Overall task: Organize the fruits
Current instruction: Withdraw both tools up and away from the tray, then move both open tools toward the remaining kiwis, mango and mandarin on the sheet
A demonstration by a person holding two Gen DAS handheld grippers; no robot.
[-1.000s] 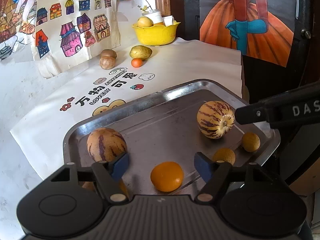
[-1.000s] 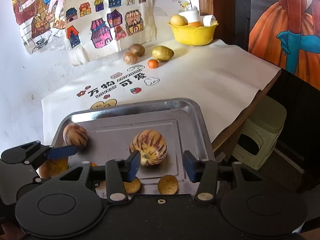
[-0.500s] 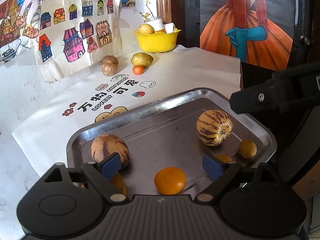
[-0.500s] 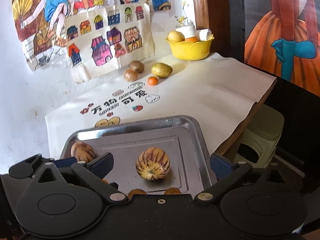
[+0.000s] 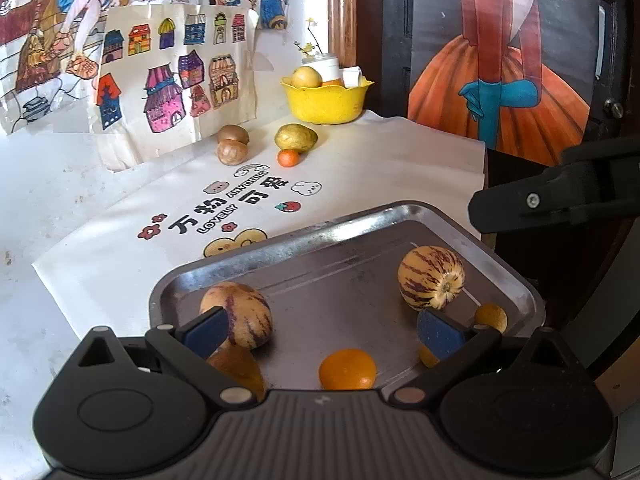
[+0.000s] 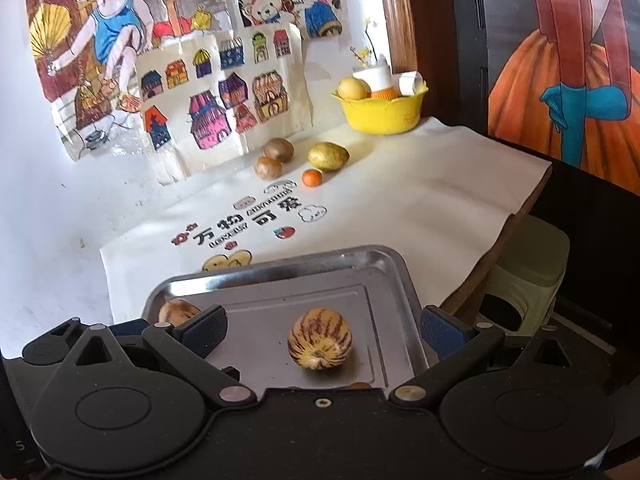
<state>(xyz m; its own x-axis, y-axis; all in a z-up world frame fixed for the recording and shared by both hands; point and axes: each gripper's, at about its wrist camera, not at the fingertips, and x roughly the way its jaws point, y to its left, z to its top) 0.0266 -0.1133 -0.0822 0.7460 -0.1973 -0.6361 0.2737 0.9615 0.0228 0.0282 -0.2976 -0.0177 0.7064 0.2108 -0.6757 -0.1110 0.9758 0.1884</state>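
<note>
A steel tray (image 5: 304,240) sits at the table's near edge. It holds two striped melons (image 5: 431,277) (image 5: 236,314), an orange (image 5: 347,369) and small yellow fruits (image 5: 490,316). My left gripper (image 5: 324,332) is open and empty above the tray's near side. My right gripper (image 6: 324,330) is open and empty, with the right striped melon (image 6: 320,344) below it in the tray (image 6: 384,264). Its finger shows in the left wrist view (image 5: 552,204). Far back lie two brown fruits (image 5: 232,145), a yellow-green fruit (image 5: 296,138) and a small orange (image 5: 288,158).
A yellow bowl (image 5: 326,100) with a fruit and containers stands at the back by the wall. Drawings hang on the wall (image 5: 168,80). A printed white cloth (image 5: 380,168) covers the table. A pale green stool (image 6: 524,276) stands past the table's right edge.
Both grippers have opened wider and drawn back and up from the tray. The fruits in the tray have not moved.
</note>
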